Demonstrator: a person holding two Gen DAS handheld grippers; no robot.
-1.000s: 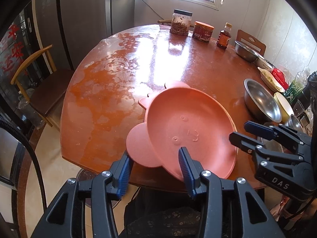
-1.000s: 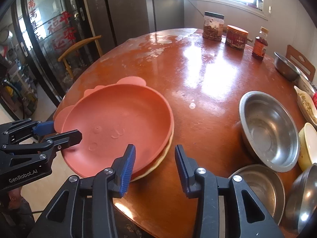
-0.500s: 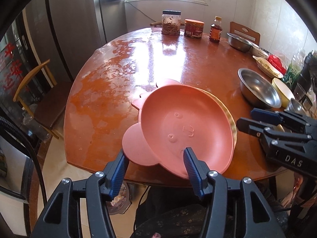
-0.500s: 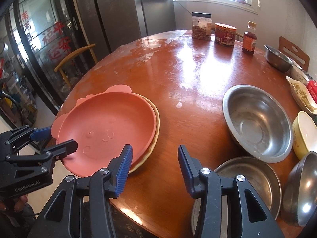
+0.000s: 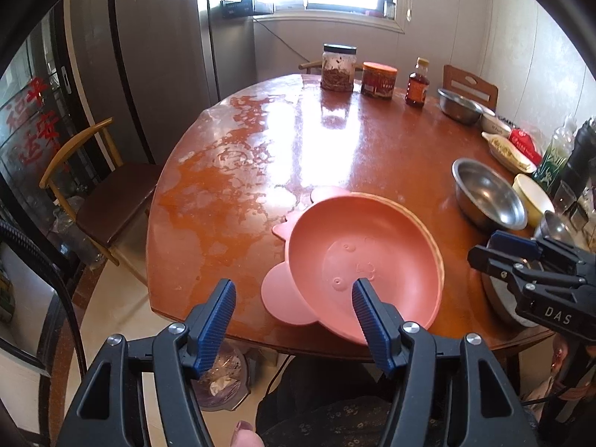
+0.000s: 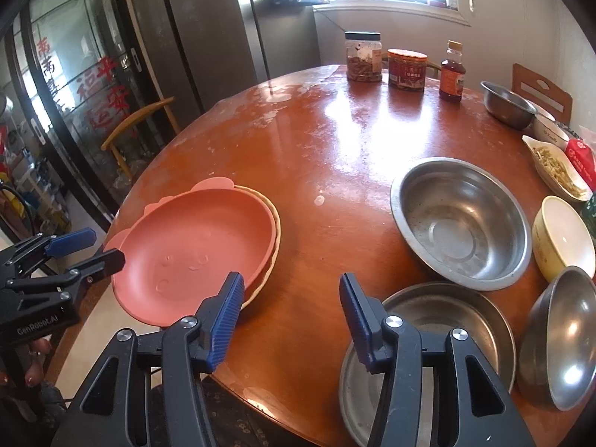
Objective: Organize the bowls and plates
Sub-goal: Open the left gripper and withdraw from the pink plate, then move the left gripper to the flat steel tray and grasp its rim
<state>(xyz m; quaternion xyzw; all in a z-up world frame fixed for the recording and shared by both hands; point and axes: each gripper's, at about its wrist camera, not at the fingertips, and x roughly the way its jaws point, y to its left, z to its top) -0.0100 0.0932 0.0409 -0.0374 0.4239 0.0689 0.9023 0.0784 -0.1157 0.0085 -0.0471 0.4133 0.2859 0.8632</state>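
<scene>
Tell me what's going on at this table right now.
A person holds a tool in each hand over a round wooden table. The pink plate sits stacked on a yellow plate near the table's edge. The left tool and right tool both have jaws that have just been opening, with nothing gripped. Several steel bowls wait unsorted on the right.

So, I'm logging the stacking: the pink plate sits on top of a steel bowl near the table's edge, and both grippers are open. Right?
Not quite. The pink plate sits on a yellow plate, not a steel bowl, as the right wrist view shows. It is near the table's edge, and the left gripper and right gripper are open.
</scene>
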